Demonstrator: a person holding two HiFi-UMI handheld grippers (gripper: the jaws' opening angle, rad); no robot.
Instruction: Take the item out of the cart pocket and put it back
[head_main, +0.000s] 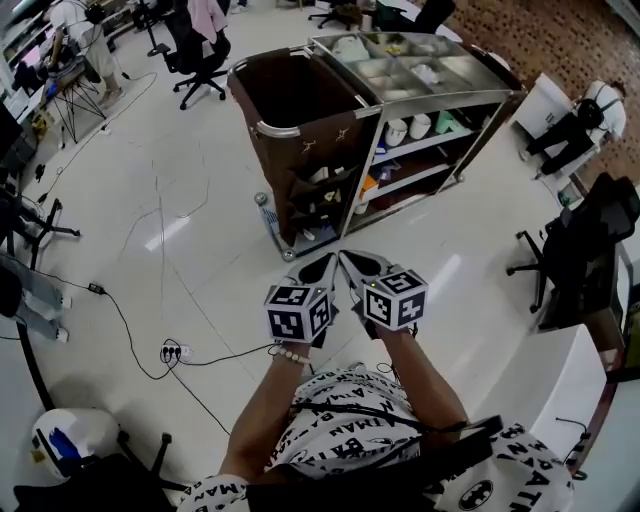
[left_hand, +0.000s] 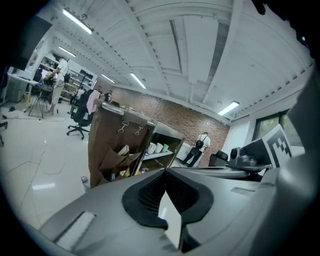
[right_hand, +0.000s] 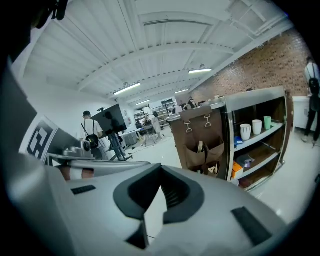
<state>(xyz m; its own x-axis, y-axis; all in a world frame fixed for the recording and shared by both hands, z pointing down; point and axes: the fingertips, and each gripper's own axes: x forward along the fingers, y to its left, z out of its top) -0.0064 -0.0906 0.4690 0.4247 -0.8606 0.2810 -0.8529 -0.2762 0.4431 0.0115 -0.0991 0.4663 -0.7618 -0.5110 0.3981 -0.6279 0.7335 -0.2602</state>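
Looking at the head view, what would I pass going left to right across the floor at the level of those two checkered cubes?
From the left: white power strip on a black cable → left gripper, jaws shut → right gripper, jaws shut → black office chair on a wheeled base.

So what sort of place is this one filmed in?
Probably an open-plan office or lab: a swivel chair, a power strip with loose cables on the floor, and a housekeeping cart parked mid-room.

An open office-lab: swivel chairs (head_main: 195, 52), brick wall (left_hand: 185, 117), strip lights (left_hand: 77, 21).
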